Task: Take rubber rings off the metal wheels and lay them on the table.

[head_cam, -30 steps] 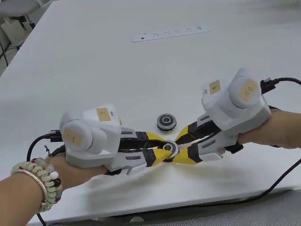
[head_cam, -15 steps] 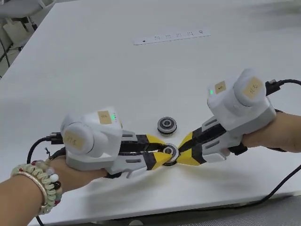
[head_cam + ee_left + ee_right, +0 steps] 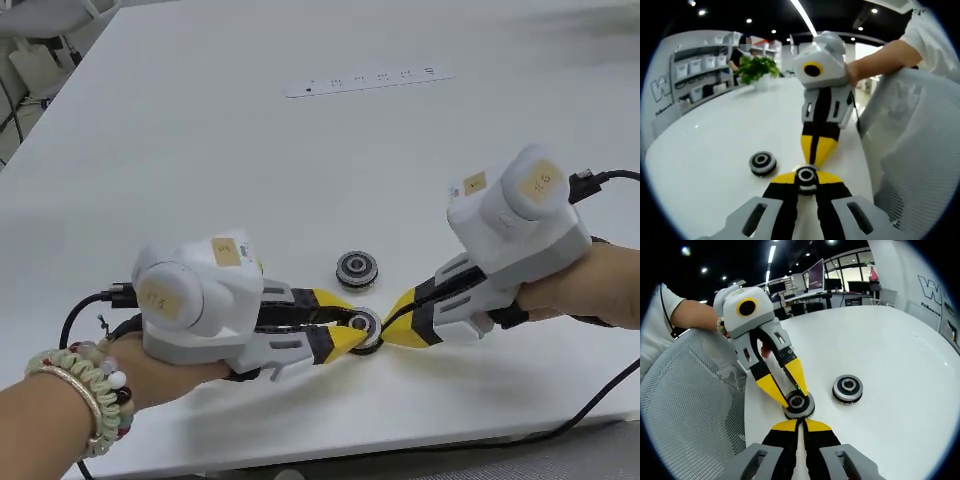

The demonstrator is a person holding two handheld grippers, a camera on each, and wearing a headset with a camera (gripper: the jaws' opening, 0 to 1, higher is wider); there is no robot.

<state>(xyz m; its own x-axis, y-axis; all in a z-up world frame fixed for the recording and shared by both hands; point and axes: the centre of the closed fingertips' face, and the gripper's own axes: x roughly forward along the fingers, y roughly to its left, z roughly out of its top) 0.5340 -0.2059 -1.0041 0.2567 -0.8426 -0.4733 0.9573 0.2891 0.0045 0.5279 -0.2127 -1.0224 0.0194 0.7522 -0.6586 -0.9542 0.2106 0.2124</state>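
Note:
A small metal wheel with a black rubber ring [image 3: 362, 325] sits low over the white table [image 3: 200, 150], and my left gripper [image 3: 352, 327] is shut on its sides. The same wheel [image 3: 806, 177] shows between yellow jaw tips in the left gripper view. My right gripper [image 3: 388, 326] comes in from the right with its jaws together, pinching the ring at the wheel's near rim [image 3: 799, 404]. Its tips [image 3: 800, 424] meet just below that rim. A second ringed wheel [image 3: 355, 267] lies flat a little farther back, also in the gripper views [image 3: 763, 163] [image 3: 847, 388].
A white power strip [image 3: 370, 78] lies far back on the table. The table's front edge runs just below the grippers, with cables [image 3: 600, 385] hanging over it. A mesh chair back [image 3: 690, 400] stands beside the table, and a potted plant [image 3: 757, 70] at its far end.
The right gripper's jaws, spread around the wheel a second ago, have closed together at its rim. The left gripper still holds the wheel. The camera has shifted slightly.

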